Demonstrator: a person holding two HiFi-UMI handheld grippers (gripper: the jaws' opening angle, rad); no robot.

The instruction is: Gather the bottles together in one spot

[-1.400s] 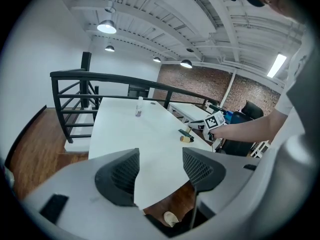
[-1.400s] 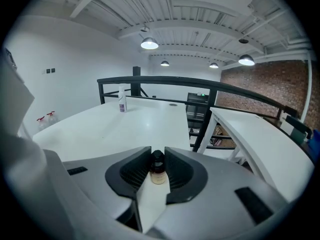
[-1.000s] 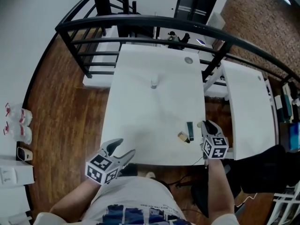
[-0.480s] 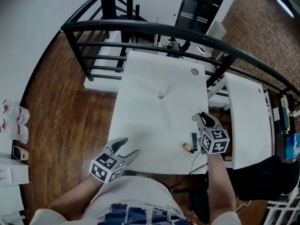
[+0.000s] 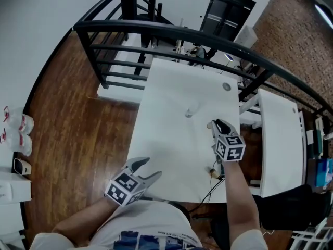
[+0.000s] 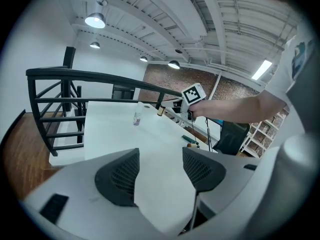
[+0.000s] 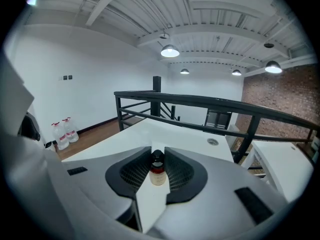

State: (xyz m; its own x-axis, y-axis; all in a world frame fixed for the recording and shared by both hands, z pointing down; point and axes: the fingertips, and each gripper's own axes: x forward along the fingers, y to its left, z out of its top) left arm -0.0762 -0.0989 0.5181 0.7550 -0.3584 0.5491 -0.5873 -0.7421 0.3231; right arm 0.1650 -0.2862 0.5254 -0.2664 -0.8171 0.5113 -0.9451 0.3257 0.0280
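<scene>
My right gripper [image 5: 215, 124] hangs over the right half of the white table [image 5: 166, 139]. It is shut on a small bottle [image 7: 157, 171] with a dark cap, a red band and a beige body. A clear bottle [image 5: 190, 111] stands upright at the table's middle, just left of and beyond that gripper; the same clear bottle [image 6: 137, 118] shows in the left gripper view. A brown-capped bottle [image 5: 213, 172] lies near the front right edge, with a teal one [image 6: 190, 139] beside it. My left gripper [image 5: 150, 168] is open and empty at the near edge.
A black railing [image 5: 171, 33] runs round the far and left sides of the table. A second white table [image 5: 281, 139] stands to the right. A round grommet [image 5: 227, 86] sits at the far right corner. Large water bottles [image 5: 15, 134] stand on the wooden floor at left.
My right gripper has travelled from the front right edge toward the table's middle and the clear bottle, still shut on the small bottle. The left gripper drifted slightly right along the near edge.
</scene>
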